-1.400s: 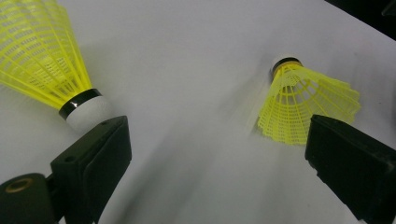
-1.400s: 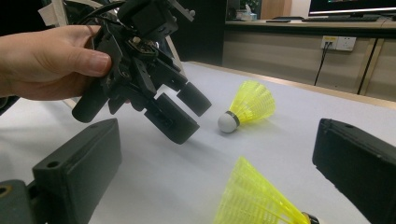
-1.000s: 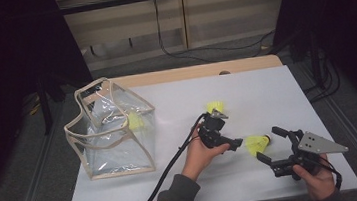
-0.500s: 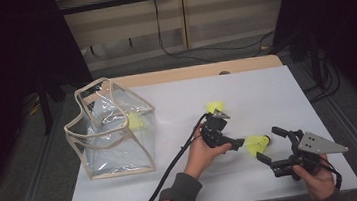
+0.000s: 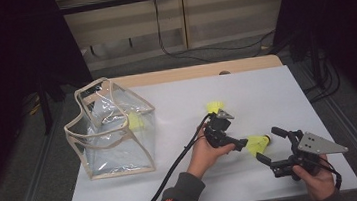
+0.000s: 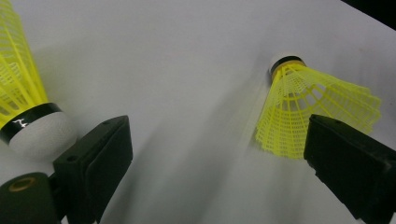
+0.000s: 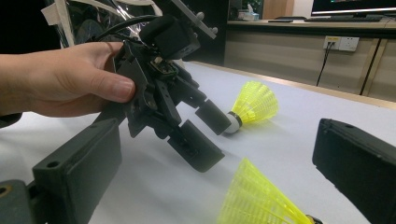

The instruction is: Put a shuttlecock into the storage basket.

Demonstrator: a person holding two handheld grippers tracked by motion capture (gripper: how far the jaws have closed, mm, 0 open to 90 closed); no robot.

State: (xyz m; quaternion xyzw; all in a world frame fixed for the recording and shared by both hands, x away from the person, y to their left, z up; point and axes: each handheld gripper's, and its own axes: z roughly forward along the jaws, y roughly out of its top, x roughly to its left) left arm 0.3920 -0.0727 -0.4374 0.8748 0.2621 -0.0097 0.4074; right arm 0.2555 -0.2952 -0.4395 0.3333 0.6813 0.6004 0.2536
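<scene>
A clear bag (image 5: pixel 112 130) stands at the bench's (image 5: pixel 266 91) left, one shuttlecock (image 5: pixel 135 120) inside. The left claw (image 5: pixel 241 144) tilts down mid-bench, jaws apart, between the far shuttlecock (image 5: pixel 214 107) and the near shuttlecock (image 5: pixel 258 144). The right claw (image 5: pixel 270 146), jaws apart, reaches low toward the near one, close to the front edge. Open bench lies beyond.

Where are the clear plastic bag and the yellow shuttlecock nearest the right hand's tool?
Clear plastic bag with beige trim (image 5: pixel 115 142), high view, front wall.
Yellow mesh shuttlecock (image 5: pixel 257 144), high view, on its skirt.
</scene>
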